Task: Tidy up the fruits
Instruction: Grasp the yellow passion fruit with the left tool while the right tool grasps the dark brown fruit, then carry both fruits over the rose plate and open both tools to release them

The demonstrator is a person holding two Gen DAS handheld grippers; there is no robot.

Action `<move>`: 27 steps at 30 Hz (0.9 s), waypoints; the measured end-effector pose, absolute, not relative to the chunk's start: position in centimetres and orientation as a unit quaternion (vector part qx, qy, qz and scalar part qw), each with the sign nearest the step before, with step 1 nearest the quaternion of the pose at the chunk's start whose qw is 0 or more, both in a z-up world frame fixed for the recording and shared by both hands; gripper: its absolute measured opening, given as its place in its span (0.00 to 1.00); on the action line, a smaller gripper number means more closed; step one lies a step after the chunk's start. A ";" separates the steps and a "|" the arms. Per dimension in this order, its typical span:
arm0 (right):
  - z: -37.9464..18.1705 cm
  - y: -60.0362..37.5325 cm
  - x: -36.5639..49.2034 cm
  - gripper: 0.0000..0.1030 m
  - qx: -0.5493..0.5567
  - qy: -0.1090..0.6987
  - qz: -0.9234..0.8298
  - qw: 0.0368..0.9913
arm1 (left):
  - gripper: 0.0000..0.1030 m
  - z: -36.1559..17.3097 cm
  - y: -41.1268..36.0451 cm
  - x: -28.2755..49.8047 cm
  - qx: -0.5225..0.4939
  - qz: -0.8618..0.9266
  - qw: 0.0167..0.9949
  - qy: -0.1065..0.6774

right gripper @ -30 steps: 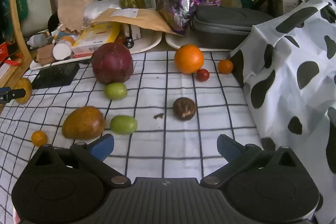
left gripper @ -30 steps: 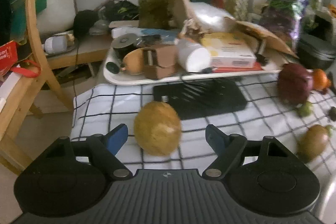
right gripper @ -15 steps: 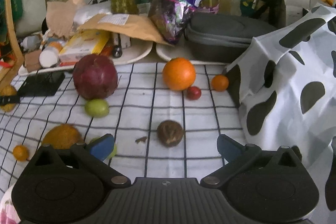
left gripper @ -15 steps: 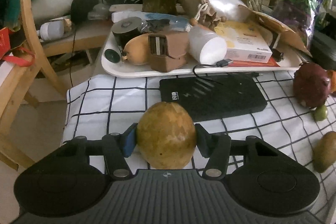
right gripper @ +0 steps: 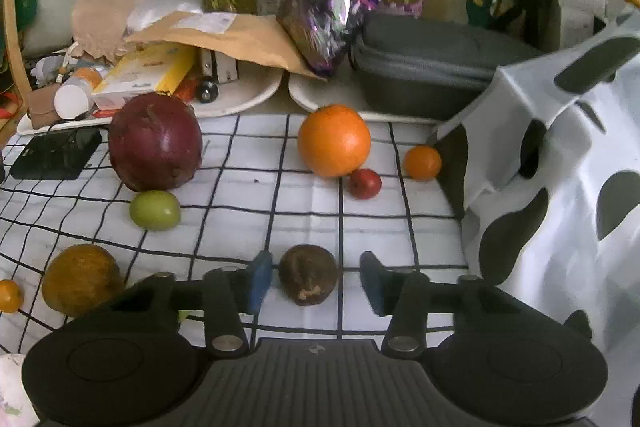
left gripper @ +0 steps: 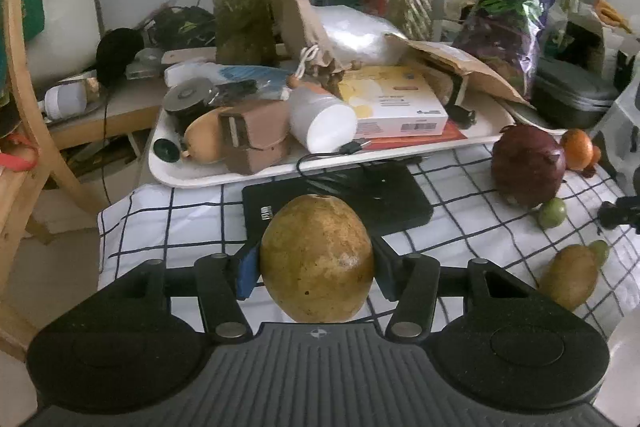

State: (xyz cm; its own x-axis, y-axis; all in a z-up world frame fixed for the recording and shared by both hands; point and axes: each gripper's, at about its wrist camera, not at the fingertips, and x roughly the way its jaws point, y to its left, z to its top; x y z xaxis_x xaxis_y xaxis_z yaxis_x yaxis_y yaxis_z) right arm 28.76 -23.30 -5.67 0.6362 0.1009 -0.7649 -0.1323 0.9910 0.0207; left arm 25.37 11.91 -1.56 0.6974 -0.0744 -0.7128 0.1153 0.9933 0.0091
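My left gripper (left gripper: 316,271) is shut on a large yellow-brown round fruit (left gripper: 317,259) and holds it above the checked cloth (left gripper: 180,219). My right gripper (right gripper: 314,281) is open, its fingers either side of a small dark brown fruit (right gripper: 307,279) on the cloth, not touching it. On the cloth in the right wrist view lie a big dark red fruit (right gripper: 155,141), a large orange (right gripper: 334,140), a small orange (right gripper: 422,163), a small red fruit (right gripper: 364,183), a green fruit (right gripper: 155,210), a yellow-brown fruit (right gripper: 80,279) and a tiny orange fruit (right gripper: 9,295).
A black flat device (left gripper: 340,201) with a cable lies behind the held fruit. A cluttered white tray (left gripper: 192,179) stands at the back, a grey case (right gripper: 432,63) on a second tray. A cow-print cloth (right gripper: 560,187) rises at the right. A wooden chair (left gripper: 24,99) stands left.
My left gripper closed on the yellow-brown fruit and lifted it. My right gripper moved forward and down and narrowed around the dark brown fruit.
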 end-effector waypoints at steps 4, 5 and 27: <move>-6.0 -23.3 28.7 0.30 -0.025 0.426 0.059 0.903 | 0.52 -1.3 11.4 25.2 0.024 -0.059 0.921 0.385; -5.9 -23.3 28.7 0.30 -0.026 0.427 0.060 0.902 | 0.52 -1.2 11.3 25.1 0.024 -0.061 0.921 0.384; -0.6 -21.3 22.4 0.30 -0.010 0.387 0.130 0.913 | 0.52 1.6 4.0 18.5 0.029 -0.142 0.919 0.367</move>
State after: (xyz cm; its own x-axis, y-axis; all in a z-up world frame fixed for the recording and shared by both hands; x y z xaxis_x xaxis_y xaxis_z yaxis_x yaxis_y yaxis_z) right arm 22.38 -21.32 -0.56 0.6675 0.2294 -0.7084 -0.2446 0.9661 0.0824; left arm 18.45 4.02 1.60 0.6907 -0.2397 -0.6823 0.2822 0.9580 -0.0508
